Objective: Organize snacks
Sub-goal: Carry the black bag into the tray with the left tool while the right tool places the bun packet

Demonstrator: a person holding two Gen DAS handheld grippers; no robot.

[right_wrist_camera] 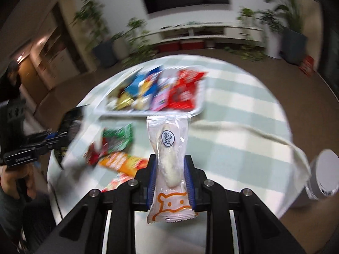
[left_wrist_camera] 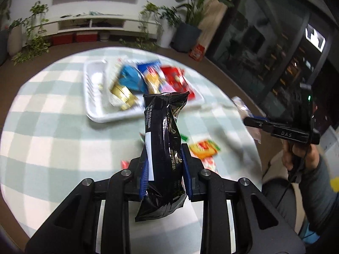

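My left gripper (left_wrist_camera: 164, 150) is shut on a black snack packet (left_wrist_camera: 163, 139), held upright above the checked table. My right gripper (right_wrist_camera: 169, 158) is shut on a clear packet with a white bar inside (right_wrist_camera: 169, 158), also above the table. A white tray (left_wrist_camera: 93, 105) further back holds several colourful snack packets; it also shows in the right wrist view (right_wrist_camera: 200, 108). The right gripper (left_wrist_camera: 250, 122) appears at the right of the left wrist view, and the left gripper (right_wrist_camera: 63, 139) at the left of the right wrist view.
Loose packets lie on the table near me: an orange one (left_wrist_camera: 204, 148), also seen as (right_wrist_camera: 122, 160), and a green one (right_wrist_camera: 118, 136). A white canister (right_wrist_camera: 324, 175) stands at the table's right edge. A fold (right_wrist_camera: 254, 133) runs across the tablecloth.
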